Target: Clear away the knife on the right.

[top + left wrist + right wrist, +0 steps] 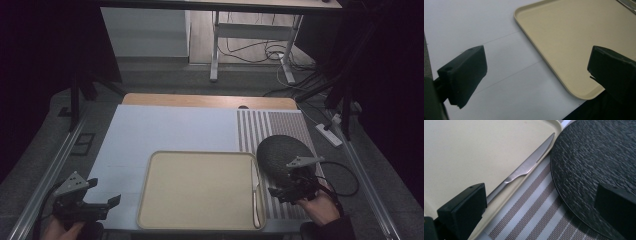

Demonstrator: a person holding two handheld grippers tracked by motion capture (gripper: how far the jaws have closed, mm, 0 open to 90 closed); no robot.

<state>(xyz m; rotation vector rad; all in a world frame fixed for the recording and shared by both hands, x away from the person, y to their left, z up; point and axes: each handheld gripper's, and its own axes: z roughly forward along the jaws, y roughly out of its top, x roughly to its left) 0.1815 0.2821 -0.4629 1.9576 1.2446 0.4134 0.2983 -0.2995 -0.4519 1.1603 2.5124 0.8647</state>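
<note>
trays: 1, beige plastic tray [200, 190]
knives: 1, serrated steel table knife [524, 170], at tray's right rim
plates: 1, dark textured round plate [280, 152]
placemats: 1, striped placemat [255, 130]
mats: 1, pale blue sheet [165, 130] on bench
tongs: 2, left tongs [102, 197], right tongs [280, 192]

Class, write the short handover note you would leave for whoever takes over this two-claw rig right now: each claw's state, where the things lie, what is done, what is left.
Left claw: open, holding nothing, over the white mat just left of the beige tray.
Right claw: open, holding nothing, at the near edge of the dark round plate on the striped placemat.
Knife: lies along the tray's right rim, serrated tip toward the plate, not gripped.
Done: nothing clearly moved, as far as the layout shows.
Left: probably grasp the knife or plate; the right claw is nearest both.
</note>
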